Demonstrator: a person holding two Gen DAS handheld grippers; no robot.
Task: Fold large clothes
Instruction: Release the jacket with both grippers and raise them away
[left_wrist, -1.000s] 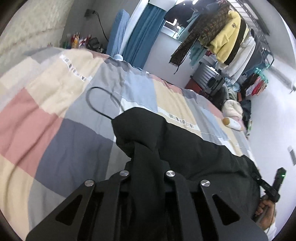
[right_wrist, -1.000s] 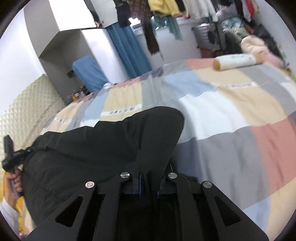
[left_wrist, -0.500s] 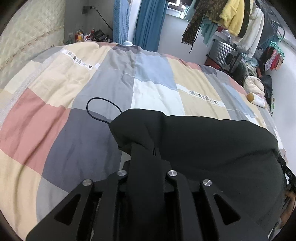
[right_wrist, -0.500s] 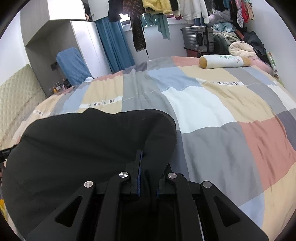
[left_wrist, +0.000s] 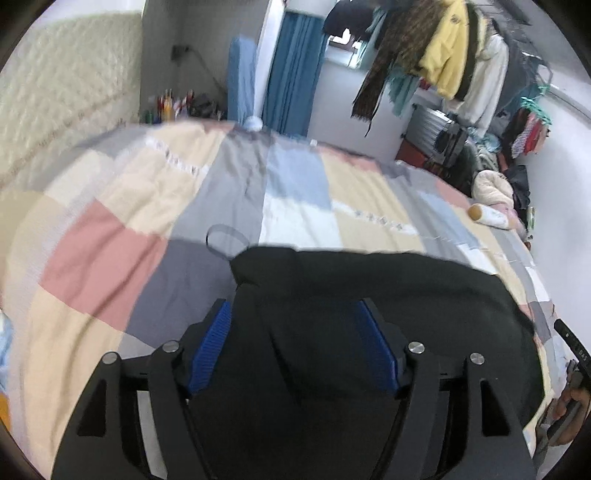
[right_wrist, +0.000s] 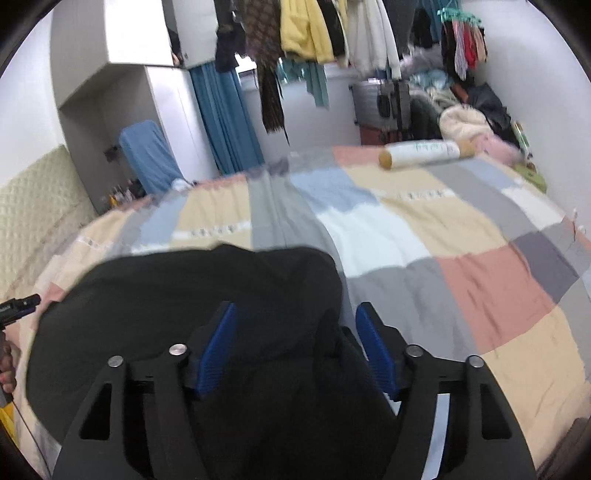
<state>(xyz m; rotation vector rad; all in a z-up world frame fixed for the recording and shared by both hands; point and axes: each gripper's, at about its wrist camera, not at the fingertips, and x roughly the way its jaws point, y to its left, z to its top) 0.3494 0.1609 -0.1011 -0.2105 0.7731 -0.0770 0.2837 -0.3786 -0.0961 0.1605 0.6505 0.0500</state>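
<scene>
1. We see a big black soft piece of clothing (left_wrist: 369, 295) lying on a bed with a patchwork blanket of pink, grey, cream and blue squares (left_wrist: 110, 258).
2. Our left gripper (left_wrist: 293, 321) has its two black fingers with blue ribbed pads (left_wrist: 210, 347) spread wide apart. The black cloth lies between them, and they do not squeeze it.
3. Our right gripper (right_wrist: 295, 321) is spread wide too. Its blue pads (right_wrist: 373, 350) sit on either side of a bump of the black cloth (right_wrist: 184, 302), and they do not pinch it.
4. A thin dark cord loop (left_wrist: 225, 238) sticks out from the top left corner of the clothing and rests on the blanket.
5. A white roll-shaped pillow with tan ends (right_wrist: 424, 153) lies at the far side of the bed, well apart from the clothing.
6. Behind the bed hang a blue curtain (right_wrist: 221, 122), a yellow fluffy jacket (right_wrist: 303, 29) and a dark checked scarf (right_wrist: 269, 74).
7. A grey hard suitcase (right_wrist: 380, 99) stands near the wall.
8. Both pictures are a bit blurry.
</scene>
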